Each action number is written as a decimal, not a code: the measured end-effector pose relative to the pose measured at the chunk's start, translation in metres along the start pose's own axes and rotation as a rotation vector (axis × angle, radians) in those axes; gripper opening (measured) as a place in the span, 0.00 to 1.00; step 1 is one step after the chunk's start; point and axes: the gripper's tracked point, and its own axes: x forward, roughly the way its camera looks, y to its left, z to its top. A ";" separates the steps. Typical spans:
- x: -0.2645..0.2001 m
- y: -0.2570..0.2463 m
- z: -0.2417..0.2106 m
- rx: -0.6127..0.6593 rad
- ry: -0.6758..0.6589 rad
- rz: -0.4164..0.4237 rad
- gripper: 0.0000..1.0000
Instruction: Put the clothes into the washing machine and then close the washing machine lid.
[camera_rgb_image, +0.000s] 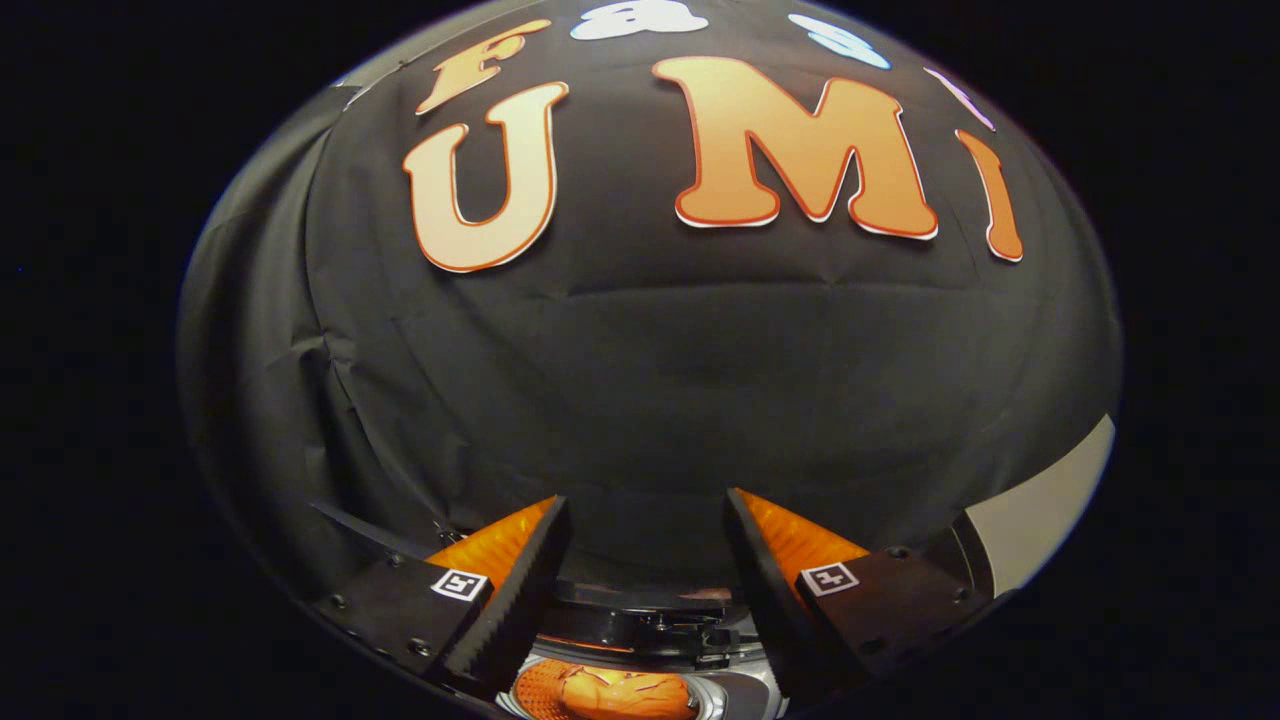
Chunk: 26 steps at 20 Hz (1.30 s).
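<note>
Two fingers (645, 560) sit closest to us, one on the left and one on the right, and they are spread wide with nothing between them. They point up at the black cloth wall (640, 380), so they look over the job and not down at it.

Going from left to right: the left finger comes first. Then, low down in the gap between the fingers, comes the washing machine (640, 625). Its round opening shows just under the fingers, with a shiny rim and a dark part behind it. That dark part may be the lid, but I cannot tell for sure. Inside the opening lie the orange clothes (620, 692), all bunched up. Then comes the right finger. Far off to the right is a pale strip (1040, 510) beside the cloth wall.

The clothes look soft, light and floppy. They will fold and sag when picked up, so a pinch on a thick bunch would hold best. They already seem to be in the machine.

The lid looks hard and stiff. I think a push on its edge would work best.
</note>
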 end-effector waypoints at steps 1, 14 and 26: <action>-0.005 0.001 -0.003 0.003 -0.019 0.002 0.99; -0.082 0.010 -0.048 -0.024 -0.021 0.033 0.98; -0.121 0.009 -0.100 -0.031 0.021 0.052 0.98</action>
